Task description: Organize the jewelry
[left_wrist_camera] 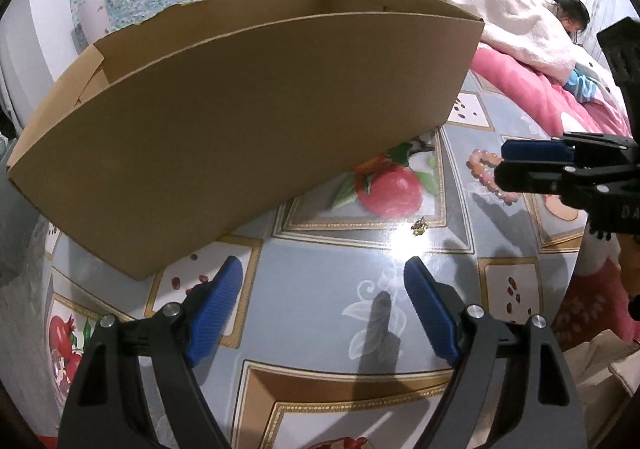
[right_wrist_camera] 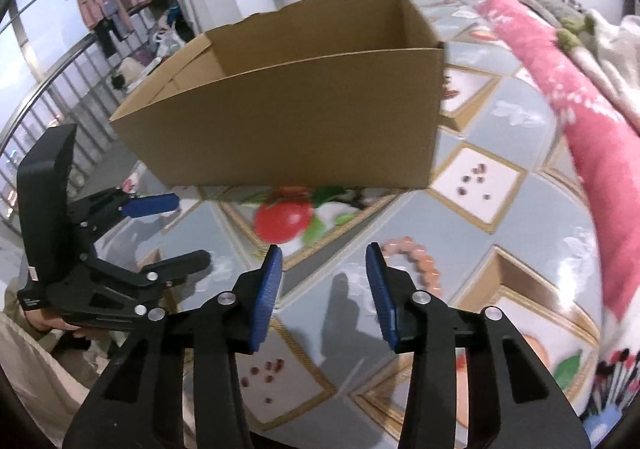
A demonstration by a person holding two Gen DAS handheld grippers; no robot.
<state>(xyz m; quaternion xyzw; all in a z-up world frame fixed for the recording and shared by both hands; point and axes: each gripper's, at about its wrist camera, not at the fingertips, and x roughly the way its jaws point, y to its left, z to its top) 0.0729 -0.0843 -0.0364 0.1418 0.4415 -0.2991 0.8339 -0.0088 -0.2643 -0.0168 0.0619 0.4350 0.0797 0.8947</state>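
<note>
Reaching for the pink bead bracelet [right_wrist_camera: 416, 261], the right gripper [right_wrist_camera: 325, 269] has its fingers partly apart, and only one finger is near the beads, so nothing is clamped. I think it should shift right until one finger goes inside the loop. The left gripper [left_wrist_camera: 324, 281] hangs wide apart and empty, short of a small gold trinket [left_wrist_camera: 419, 227]. Beyond stands the open cardboard box [right_wrist_camera: 304, 121].
</note>
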